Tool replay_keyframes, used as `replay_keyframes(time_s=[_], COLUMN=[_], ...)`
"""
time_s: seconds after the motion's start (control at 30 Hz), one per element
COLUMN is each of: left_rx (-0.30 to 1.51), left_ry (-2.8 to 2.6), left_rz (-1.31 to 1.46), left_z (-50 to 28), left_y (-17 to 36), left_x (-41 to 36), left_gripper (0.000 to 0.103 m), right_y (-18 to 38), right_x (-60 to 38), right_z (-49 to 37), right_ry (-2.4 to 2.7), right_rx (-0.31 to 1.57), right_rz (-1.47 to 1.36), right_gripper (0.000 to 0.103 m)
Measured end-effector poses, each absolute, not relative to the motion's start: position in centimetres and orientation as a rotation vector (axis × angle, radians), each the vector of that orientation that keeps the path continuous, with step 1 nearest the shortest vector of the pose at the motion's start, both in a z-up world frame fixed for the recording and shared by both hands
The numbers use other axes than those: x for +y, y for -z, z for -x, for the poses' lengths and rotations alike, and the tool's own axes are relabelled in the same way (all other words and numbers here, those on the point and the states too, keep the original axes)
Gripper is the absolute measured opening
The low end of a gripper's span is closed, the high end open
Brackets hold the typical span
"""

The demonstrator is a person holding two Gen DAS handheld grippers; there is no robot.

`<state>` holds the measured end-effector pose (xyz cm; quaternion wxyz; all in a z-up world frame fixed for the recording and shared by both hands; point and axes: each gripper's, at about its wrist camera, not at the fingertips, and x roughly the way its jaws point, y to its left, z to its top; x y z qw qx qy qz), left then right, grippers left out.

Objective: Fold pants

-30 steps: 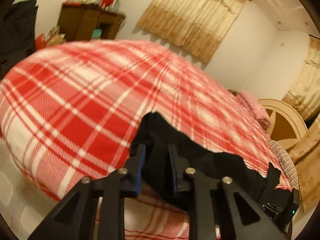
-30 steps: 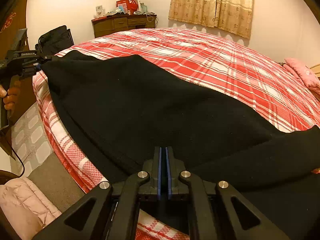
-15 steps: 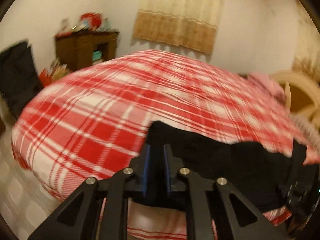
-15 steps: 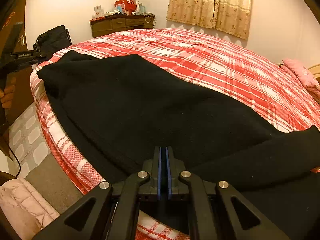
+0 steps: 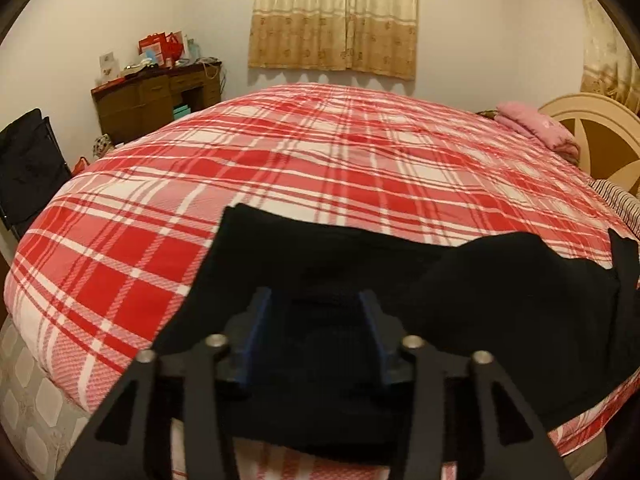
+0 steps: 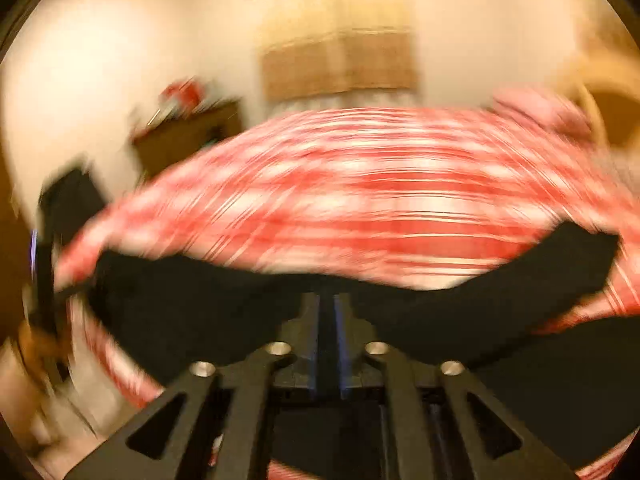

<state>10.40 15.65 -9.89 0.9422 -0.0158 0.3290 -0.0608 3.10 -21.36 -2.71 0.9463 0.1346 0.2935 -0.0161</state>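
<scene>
Left wrist view: black pants (image 5: 460, 292) lay along the near edge of the bed (image 5: 320, 168), both grippers letting go.

The left gripper (image 5: 316, 312) hung over the fabric with its jaws opening, blue pads wide apart and cloth lying between but not pinched. In the blurred right wrist view the right gripper (image 6: 327, 316) showed only a narrow gap between its pads as its jaws began opening; pants (image 6: 208, 300) lay in front of and beneath it, and whether any cloth sat in that gap could not be told. The step looked like a release after laying the pants flat across the plaid bedcover. Next would likely call for lifting clear, then picking a fresh edge for another fold.
</scene>
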Motion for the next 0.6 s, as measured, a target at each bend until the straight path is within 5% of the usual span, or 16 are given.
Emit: replay_keyframes(time_s=[0.03,0.07,0.2,0.6], left_rx=[0.665,0.659,0.655,0.63], left_ry=[0.131,0.133,0.108,0.138], left_rz=[0.031,0.02,-0.049,-0.002], left_z=[-10.3,-10.2,-10.0,-9.5], left_y=[10.0,10.1,10.4,10.6], left_x=[15.4,14.8,12.9,13.4], left_gripper=[0.066,0.074,0.089,0.093], right_y=[2.7,2.9,3.8,7.9], right_x=[-23.6,-26.1,-29.2,-25.1], right_z=[-3.1,-3.1,-5.5,-13.8], right_ry=[0.081,0.124,0.116,0.289], right_rx=[0.598,0.594,0.701,0.982], right_rz=[-0.34,-0.421,-0.524,-0.292], right_gripper=[0.078,0.085,0.085,0.084])
